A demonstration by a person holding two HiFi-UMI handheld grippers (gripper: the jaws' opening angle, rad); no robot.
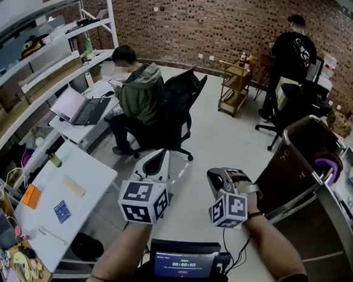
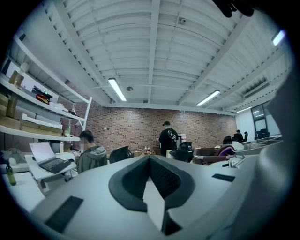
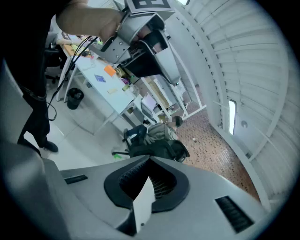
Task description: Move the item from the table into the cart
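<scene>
Brick wall (image 1: 192, 23) behind, pale floor (image 1: 225, 135) below. Fingers (image 2: 164, 178) of the left gripper (image 2: 150, 158) meet on nothing. The right gripper (image 3: 150, 160) is likewise closed and empty. Nothing is moved yet: an orange block (image 1: 31, 196) and a blue card (image 1: 62, 211) lie on the desk (image 1: 92, 173), well apart from the cart (image 1: 290, 164). Which one is meant is unclear, and the cart's inside is too dark to read.
</scene>
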